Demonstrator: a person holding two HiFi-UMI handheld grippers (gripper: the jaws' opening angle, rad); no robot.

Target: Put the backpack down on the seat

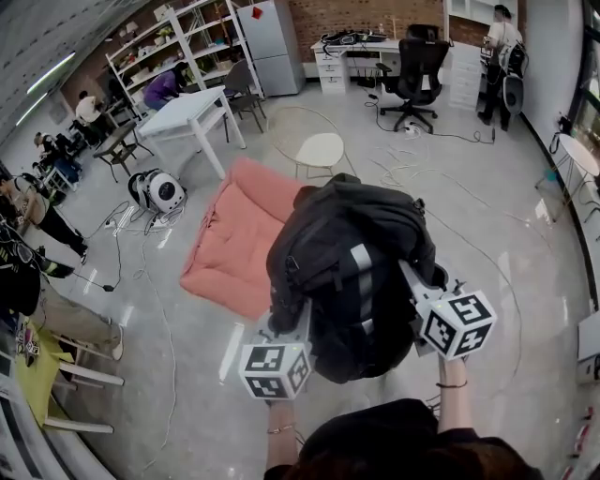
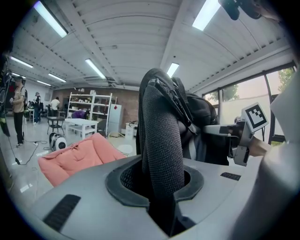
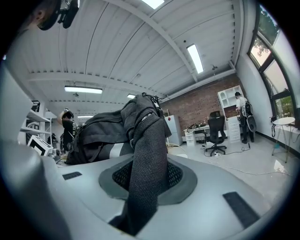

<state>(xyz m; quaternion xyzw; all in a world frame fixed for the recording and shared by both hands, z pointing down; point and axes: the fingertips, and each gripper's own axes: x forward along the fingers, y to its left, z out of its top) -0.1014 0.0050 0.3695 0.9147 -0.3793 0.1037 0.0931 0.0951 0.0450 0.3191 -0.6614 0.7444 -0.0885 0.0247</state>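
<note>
A glossy grey floor strewn with cables runs back to a brick wall, with white shelves, a white table and a black office chair along the far side. A pink cushion lies flat on the floor, and a round white seat stands just beyond it. The shelves hold small things (too small to name).

The black backpack hangs in the air in front of the person, between the two grippers and above the near edge of the cushion, well short of the seat. The left gripper is clenched on one mesh shoulder strap, and the right gripper is clenched on the other strap.

Only the head view shows the cables and the people sitting at the left. The left gripper view alone shows big windows with trees outside. The right gripper view alone shows a small round table by the window.
</note>
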